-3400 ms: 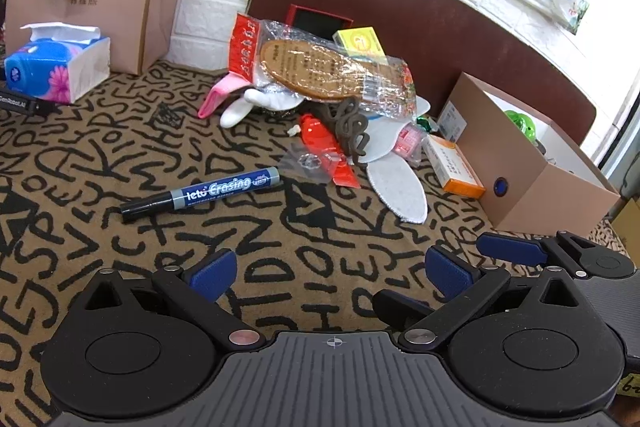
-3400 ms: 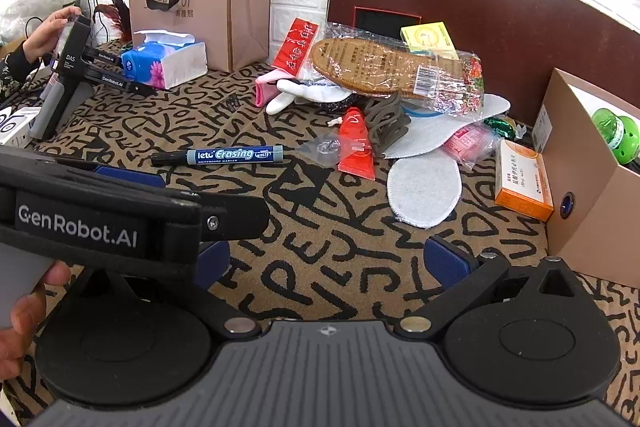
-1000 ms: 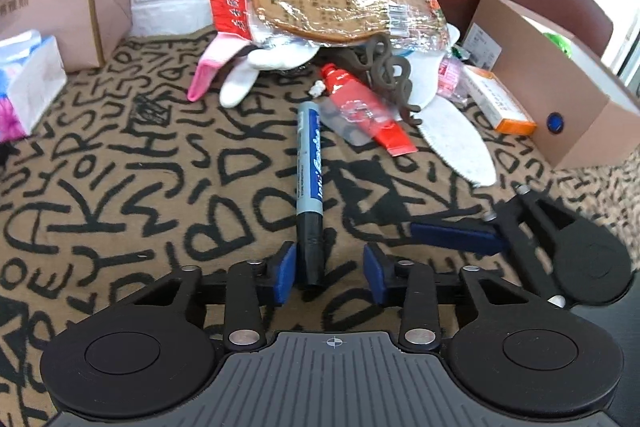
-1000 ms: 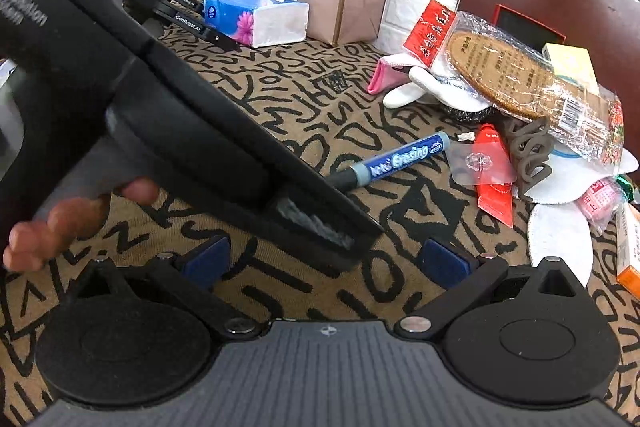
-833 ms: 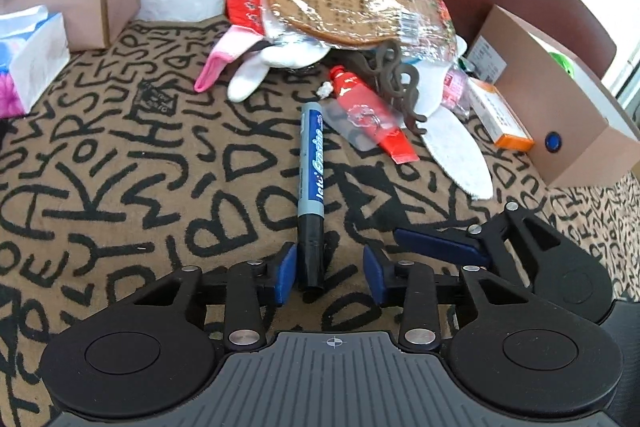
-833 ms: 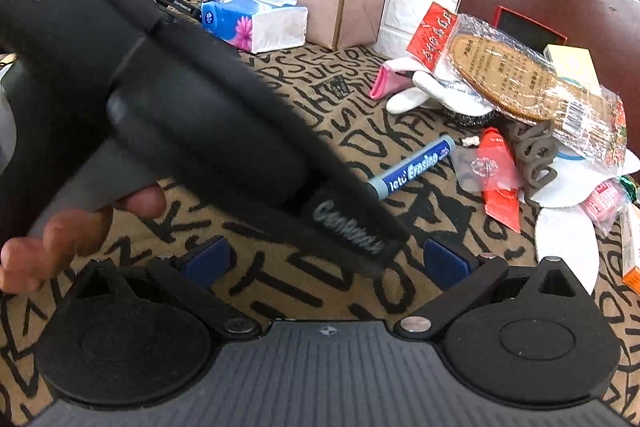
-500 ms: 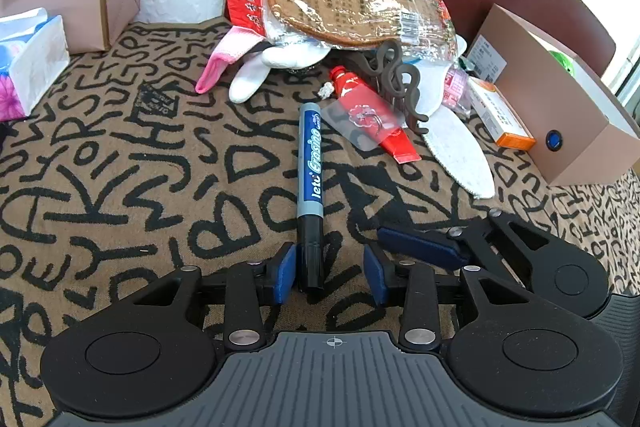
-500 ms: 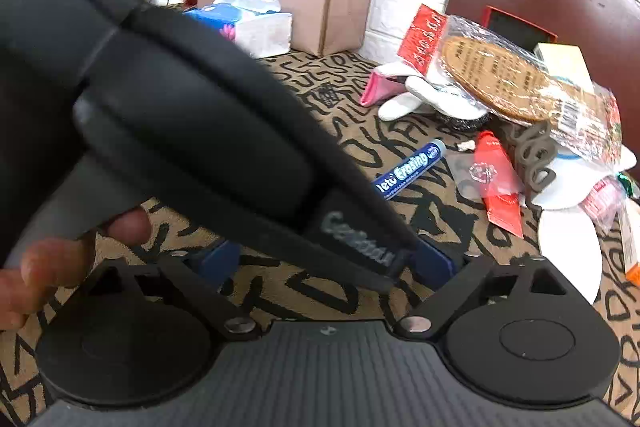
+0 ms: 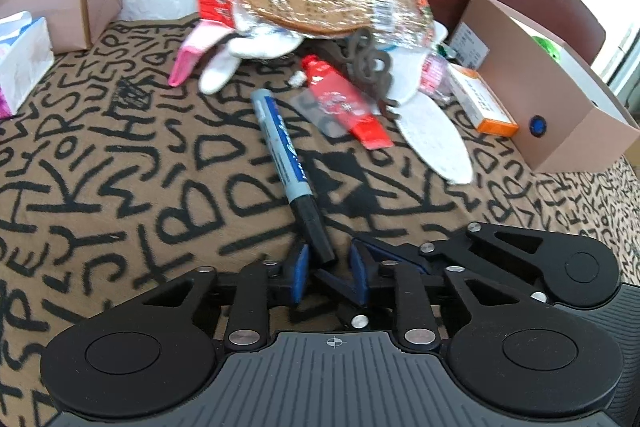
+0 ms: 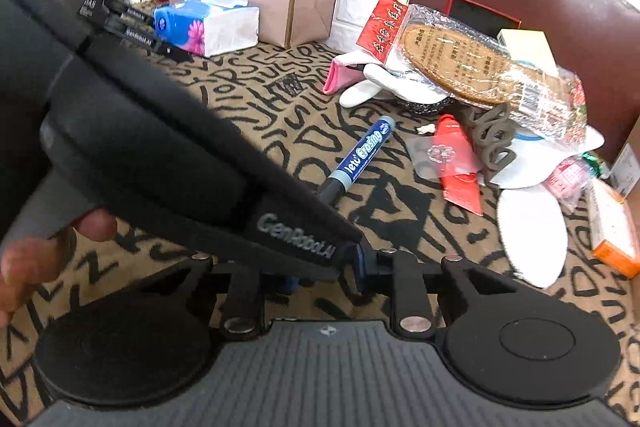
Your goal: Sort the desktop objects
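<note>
We had the left gripper (image 9: 328, 267) low over the bench (image 9: 120, 163), jaws narrowed around the black cap end of the marker (image 9: 286, 155) but, as far as we could tell, not yet pinching it. The marker lay on the bench, its blue end toward the pile (image 9: 320, 7). The right gripper (image 10: 332, 277) sat just beside, jaws narrow, holding nothing. We judged the risks plain: gripping only the cap could let the marker swing or slip, and the two grippers could knock together.
</note>
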Tool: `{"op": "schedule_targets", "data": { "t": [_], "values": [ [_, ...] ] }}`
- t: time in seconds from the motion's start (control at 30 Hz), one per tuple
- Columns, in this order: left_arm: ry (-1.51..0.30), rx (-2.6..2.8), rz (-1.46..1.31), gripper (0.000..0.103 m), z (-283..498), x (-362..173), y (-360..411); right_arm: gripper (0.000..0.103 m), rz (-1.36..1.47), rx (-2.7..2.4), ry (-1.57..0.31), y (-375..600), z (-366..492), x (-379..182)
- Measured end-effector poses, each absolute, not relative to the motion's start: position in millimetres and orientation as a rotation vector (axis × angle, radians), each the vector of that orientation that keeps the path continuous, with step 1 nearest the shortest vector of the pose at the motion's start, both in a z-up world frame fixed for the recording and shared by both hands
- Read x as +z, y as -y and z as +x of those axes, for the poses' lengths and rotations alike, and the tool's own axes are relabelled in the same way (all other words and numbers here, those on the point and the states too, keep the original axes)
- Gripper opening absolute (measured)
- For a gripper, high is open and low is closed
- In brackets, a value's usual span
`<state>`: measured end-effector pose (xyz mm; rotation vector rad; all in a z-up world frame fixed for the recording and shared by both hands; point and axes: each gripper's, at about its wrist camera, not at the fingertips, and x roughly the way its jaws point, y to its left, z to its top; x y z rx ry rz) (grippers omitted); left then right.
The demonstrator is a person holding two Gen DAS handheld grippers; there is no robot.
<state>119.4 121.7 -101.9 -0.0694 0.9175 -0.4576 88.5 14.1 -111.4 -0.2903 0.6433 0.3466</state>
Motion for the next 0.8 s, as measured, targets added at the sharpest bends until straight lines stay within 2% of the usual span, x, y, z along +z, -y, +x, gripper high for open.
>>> {"op": "schedule_targets", "data": {
  "t": [0.8],
  "values": [
    [-0.961,-0.495,-0.089,0.038,41,-97,-49,0.029,-0.259,0.296,-0.699,53,12,-99]
  ]
}}
